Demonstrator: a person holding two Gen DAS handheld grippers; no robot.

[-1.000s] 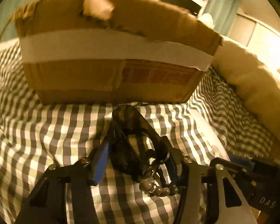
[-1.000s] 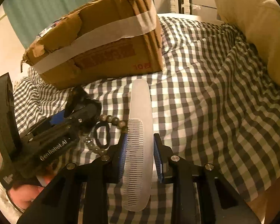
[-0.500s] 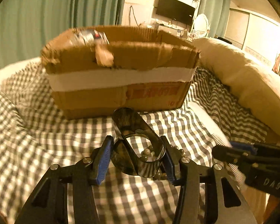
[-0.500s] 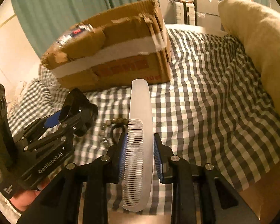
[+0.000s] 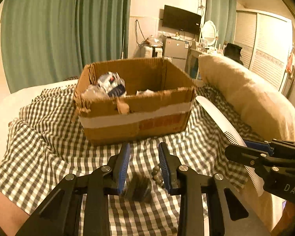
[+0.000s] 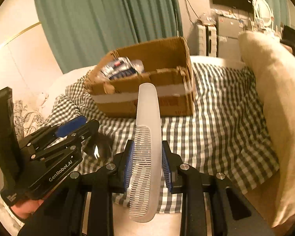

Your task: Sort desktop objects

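Where curtains [image 5: 68, 29] hang, checked cloth [image 5: 49, 147]

Left hand-held gripper [image 5: 144, 164]: black angular arms, blue ribbed pads, silver screws; side marked "GenRobot.AI". Right hand-held gripper [image 6: 147, 162]: same build, white "DAS" lettering

We saw a checked cloth [image 5: 49, 143] spread over the bed, a long cream pillow [image 5: 245, 98] along its right side, green curtains [image 5: 68, 29] at the far left, and a dark wall television [image 5: 181, 19] above a small fridge [image 5: 175, 48] far behind.
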